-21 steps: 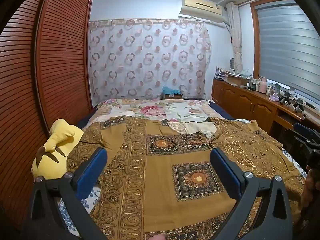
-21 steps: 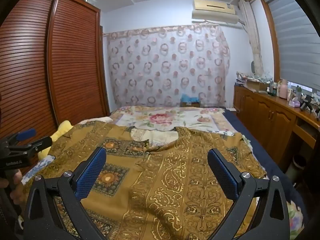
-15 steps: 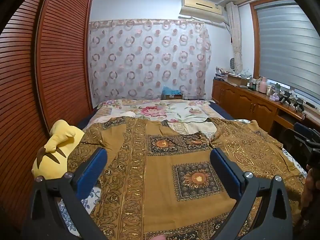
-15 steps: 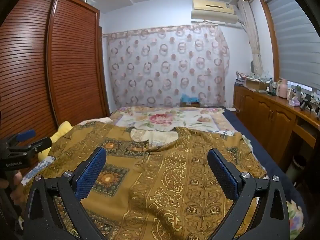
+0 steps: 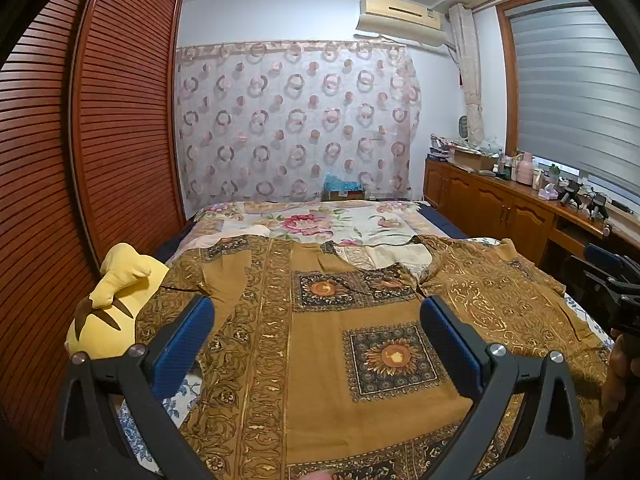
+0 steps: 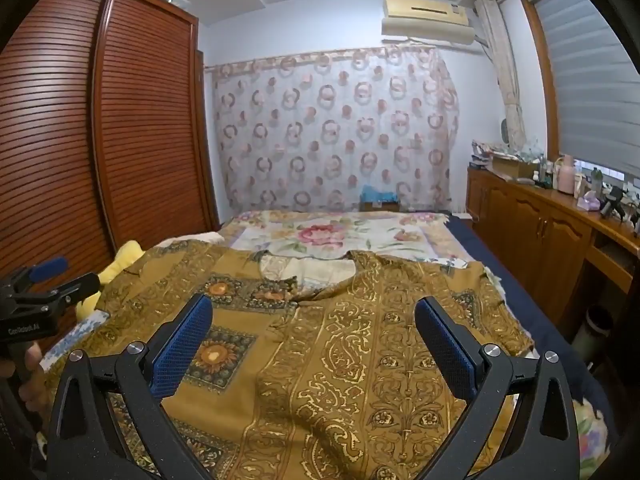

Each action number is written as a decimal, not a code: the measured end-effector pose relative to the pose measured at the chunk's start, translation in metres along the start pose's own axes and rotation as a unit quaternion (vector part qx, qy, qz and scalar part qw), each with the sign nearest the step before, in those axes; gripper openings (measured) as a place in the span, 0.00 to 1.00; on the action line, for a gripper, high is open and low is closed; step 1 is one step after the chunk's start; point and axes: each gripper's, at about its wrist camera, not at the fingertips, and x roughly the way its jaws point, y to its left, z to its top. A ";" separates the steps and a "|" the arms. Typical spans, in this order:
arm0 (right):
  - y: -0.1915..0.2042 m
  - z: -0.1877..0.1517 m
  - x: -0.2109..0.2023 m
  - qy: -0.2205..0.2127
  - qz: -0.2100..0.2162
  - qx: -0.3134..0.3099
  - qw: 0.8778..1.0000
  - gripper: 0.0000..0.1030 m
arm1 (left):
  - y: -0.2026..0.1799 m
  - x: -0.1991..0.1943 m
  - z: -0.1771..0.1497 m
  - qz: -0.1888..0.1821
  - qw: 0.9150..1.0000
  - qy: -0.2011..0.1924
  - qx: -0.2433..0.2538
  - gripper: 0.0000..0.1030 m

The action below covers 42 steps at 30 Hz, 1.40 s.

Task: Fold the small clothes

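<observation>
**Before the first fold: pick the grab points**

Brown patterned garment [image 5: 320, 360] lies spread flat on the bed [image 5: 320, 220], neckline far side. Left gripper [image 5: 316, 344] and right gripper [image 6: 312, 340] hover above it, jaws wide, empty. Best to pinch matching outer edges, lift evenly, avoid bunching

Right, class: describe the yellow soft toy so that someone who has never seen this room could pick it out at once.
Start at the louvred wooden wardrobe along the left wall, then look down to the near left edge of the bed. There, beside the brown patterned garment, lies the soft toy: the only plain bright yellow thing, with dark brown markings.
</observation>
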 end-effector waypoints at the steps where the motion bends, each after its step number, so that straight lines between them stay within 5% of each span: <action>1: 0.000 0.000 0.000 0.000 0.000 0.000 1.000 1.00 | 0.000 0.001 0.000 0.001 1.000 0.000 0.001 1.00; 42: -0.004 -0.002 0.002 -0.001 -0.001 -0.002 1.000 1.00 | -0.004 -0.004 -0.001 -0.004 1.000 -0.005 0.005 1.00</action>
